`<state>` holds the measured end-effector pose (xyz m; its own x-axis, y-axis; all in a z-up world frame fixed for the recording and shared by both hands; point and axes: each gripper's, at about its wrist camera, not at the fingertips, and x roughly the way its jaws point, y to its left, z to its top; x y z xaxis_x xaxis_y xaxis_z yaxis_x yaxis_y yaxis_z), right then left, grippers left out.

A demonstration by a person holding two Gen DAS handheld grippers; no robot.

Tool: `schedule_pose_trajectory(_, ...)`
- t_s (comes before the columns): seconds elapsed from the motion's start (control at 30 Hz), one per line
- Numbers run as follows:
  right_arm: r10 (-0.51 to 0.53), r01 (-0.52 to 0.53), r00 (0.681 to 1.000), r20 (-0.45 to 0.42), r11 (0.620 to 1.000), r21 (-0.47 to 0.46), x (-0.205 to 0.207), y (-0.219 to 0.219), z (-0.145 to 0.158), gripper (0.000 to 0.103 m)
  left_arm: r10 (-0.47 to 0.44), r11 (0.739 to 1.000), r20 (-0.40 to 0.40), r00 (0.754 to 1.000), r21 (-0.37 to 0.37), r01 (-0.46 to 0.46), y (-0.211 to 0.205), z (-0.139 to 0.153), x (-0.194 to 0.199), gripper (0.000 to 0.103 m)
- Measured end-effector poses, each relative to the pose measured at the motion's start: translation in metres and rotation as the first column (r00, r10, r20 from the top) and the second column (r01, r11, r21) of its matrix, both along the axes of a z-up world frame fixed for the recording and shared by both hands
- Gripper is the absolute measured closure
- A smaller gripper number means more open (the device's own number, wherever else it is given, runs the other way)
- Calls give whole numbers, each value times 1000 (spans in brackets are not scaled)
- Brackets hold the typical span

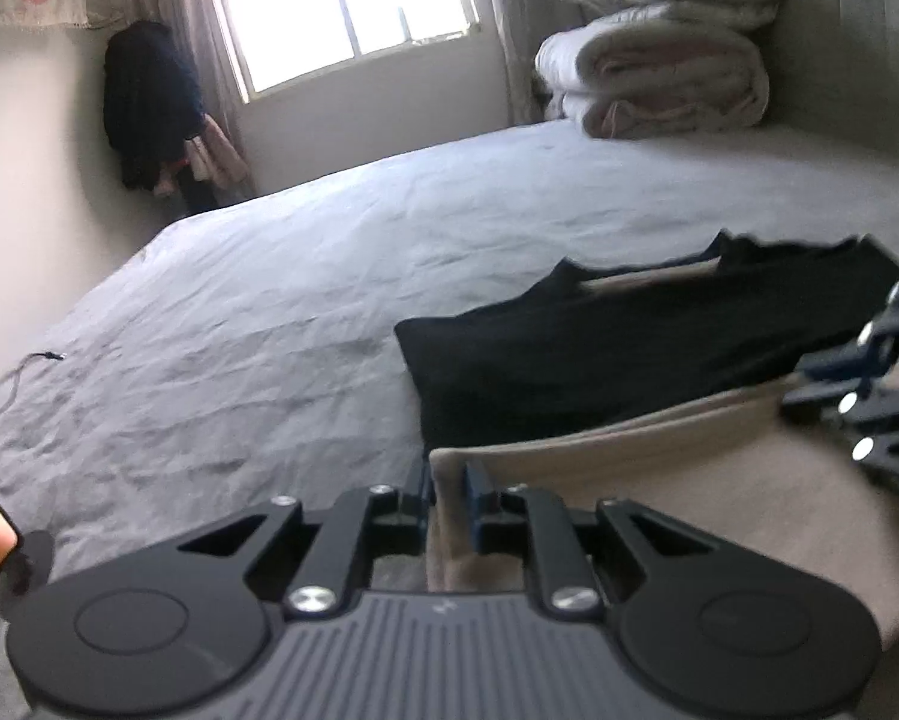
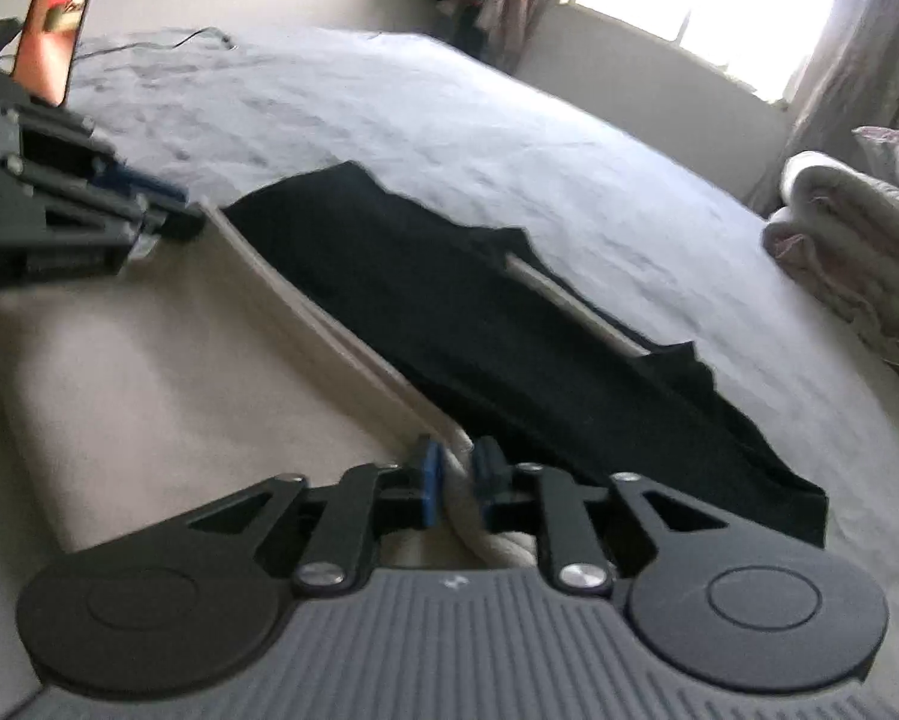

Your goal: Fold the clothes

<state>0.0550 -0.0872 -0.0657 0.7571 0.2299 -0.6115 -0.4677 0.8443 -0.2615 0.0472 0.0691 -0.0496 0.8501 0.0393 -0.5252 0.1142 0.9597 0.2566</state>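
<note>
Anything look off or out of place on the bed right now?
Nothing is spilled or damaged. The one stray item is a thin dark cable lying loose on the wrinkled grey bedsheet, far from the beige garment being folded.

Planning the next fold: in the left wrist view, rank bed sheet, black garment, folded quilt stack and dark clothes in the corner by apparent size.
1. bed sheet
2. black garment
3. folded quilt stack
4. dark clothes in the corner

The last two sit far from the camera, so their order is unsure.
</note>
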Motion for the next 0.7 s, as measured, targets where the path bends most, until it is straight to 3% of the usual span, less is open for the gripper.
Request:
schedule_pose_trajectory(0.07,-34,34,999,6,999,39,-4,-9,10,73,-1,1000,29,1000,-13,2,-2,5,-4,71)
schedule_pose_trajectory(0.17,-84,83,996,9,992,91,-11,-23,20,73,-29,998,61,998,-50,32,-3,12,-10,70)
schedule_pose_trajectory(0.3,-154,157,987,-37,976,149,-20,-49,18,73,-54,997,0,999,-52,54,-3,6,-10,70)
schedule_pose_trajectory(0.43,-265,271,963,-59,951,150,-23,-83,0,73,-79,996,-60,995,-56,75,-4,-1,-11,69)
schedule_pose_trajectory(0.5,-314,319,948,-52,936,149,-22,-105,-3,67,-91,995,-90,992,-58,86,-4,-4,-11,65)
schedule_pose_trajectory(0.6,-369,372,928,-50,911,176,-24,-130,1,67,-109,993,-135,985,-62,102,-4,-9,-11,64)
schedule_pose_trajectory(0.7,-417,409,909,6,893,189,-30,-140,12,64,-62,993,-126,990,-103,49,5,-5,-8,64)
